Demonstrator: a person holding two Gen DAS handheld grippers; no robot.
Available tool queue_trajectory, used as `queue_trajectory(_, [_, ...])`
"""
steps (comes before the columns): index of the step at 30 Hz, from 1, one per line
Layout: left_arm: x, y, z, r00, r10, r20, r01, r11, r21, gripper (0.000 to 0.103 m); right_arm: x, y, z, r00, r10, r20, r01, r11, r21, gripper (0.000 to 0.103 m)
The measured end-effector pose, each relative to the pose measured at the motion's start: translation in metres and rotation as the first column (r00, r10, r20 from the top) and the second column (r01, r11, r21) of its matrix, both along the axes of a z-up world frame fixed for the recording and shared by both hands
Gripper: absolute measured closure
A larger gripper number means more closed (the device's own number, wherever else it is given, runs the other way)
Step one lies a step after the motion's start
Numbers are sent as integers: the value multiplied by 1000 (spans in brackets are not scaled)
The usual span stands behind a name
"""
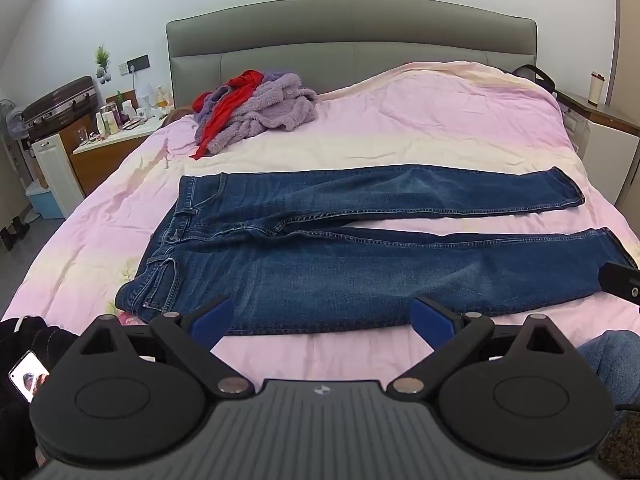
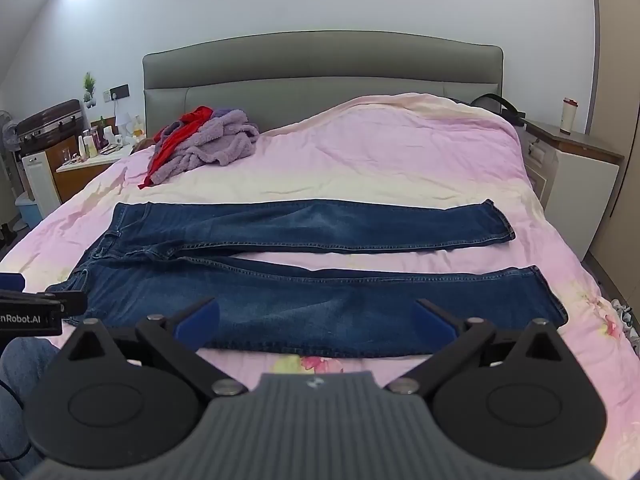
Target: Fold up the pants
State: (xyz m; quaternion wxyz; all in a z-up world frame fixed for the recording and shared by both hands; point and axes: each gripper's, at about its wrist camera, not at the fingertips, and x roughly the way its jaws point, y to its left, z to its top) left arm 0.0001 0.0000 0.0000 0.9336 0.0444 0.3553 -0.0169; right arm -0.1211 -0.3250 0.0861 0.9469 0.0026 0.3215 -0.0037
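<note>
Left tongs [image 1: 322,320]: spread wide, empty, above the near edge of the jeans, toward the waist end.
Right tongs [image 2: 316,320]: spread wide, empty, over the near leg's near edge.
Jeans [image 1: 340,248]: flat across the bed, waist left, legs parted toward the right.
Bed [image 1: 440,128]: bare pink cover beyond the far leg.
Clothes heap [image 1: 256,108]: far left, well apart.

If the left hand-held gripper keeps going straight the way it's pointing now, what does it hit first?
Most likely the jeans: the left hand-held gripper, jaws wide open and empty, is aimed down at the near leg, close to the waist end. Nothing shows in between, though depth is hard to judge here.
</note>
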Motion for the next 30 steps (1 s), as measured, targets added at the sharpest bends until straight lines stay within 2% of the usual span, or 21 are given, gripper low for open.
queue_trajectory(16, [-6, -8, 14, 1000, -9, 7, 10, 1000, -24, 0, 1, 4, 4, 1000, -11, -1, 11, 1000, -8, 5])
queue_trajectory(18, [0, -2, 4, 1000, -15, 5, 15, 1000, -24, 0, 1, 4, 4, 1000, -11, 0, 11, 1000, -11, 5])
queue_trajectory(30, [0, 3, 6, 1000, -8, 3, 8, 1000, -26, 0, 3, 3, 4, 1000, -11, -2, 11, 1000, -8, 5])
